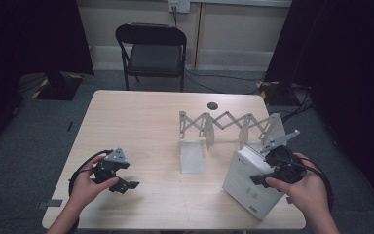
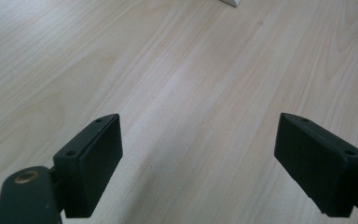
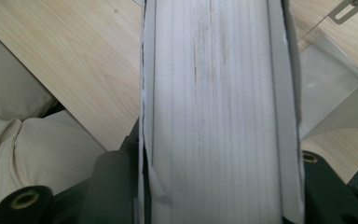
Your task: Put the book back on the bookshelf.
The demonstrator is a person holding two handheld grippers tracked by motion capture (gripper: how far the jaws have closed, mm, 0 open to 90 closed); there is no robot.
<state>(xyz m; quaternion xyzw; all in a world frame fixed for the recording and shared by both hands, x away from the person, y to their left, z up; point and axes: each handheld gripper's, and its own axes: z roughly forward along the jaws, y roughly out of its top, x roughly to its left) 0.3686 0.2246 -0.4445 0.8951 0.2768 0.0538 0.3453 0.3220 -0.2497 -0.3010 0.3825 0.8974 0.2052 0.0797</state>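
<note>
While my right gripper [image 1: 268, 176] stays out of it, nothing else touches the white book [image 1: 249, 187] it clamps, one jaw against each cover, at the lower right of the high view. There the book stands tilted on the table [image 1: 141, 126], its long axis slanting from upper left to lower right, just below the folding rack [image 1: 231, 124]. Seen from the right gripper view, the page edges [image 3: 223, 107] face me and run straight up the frame. My left gripper [image 1: 121, 181], at lower left, holds nothing, jaws spread wide over bare wood.
</note>
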